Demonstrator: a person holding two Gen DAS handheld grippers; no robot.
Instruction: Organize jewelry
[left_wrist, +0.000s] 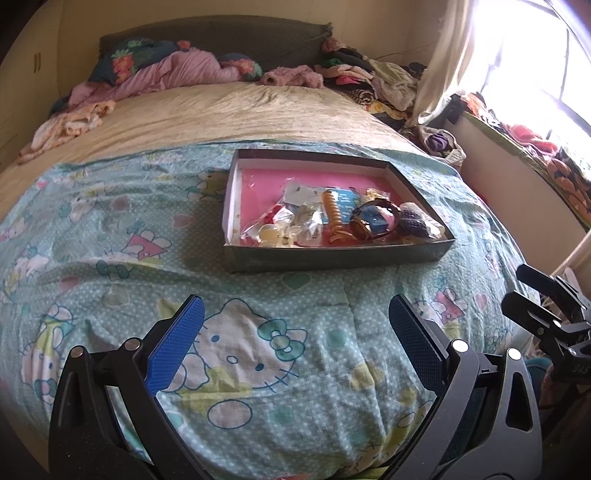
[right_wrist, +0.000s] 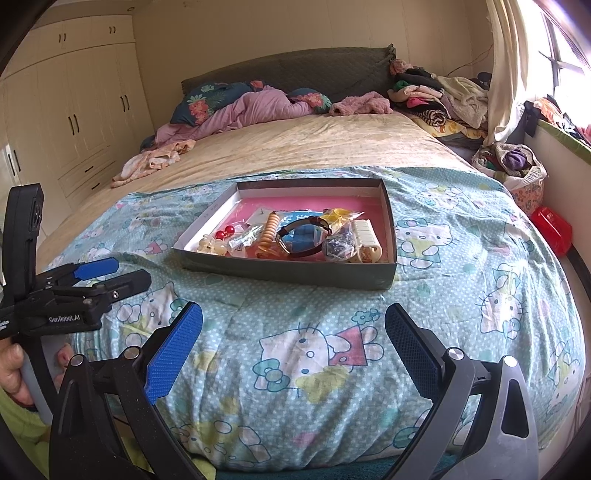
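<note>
Hovering above the quilt (right_wrist: 461, 266), each hand-held gripper (left_wrist: 295, 339) (right_wrist: 293, 341) is spread wide, holding nothing.

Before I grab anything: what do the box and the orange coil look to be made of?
Box: likely cardboard, with thin, straight folded walls, white inside, a dull dark outside and a pink lining. Orange coil: probably glossy plastic, a ribbed spiral with shine; could be a hair tie or bracelet.

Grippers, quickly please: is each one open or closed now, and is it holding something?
Left gripper: open, holding nothing.
Right gripper: open, holding nothing.
</note>
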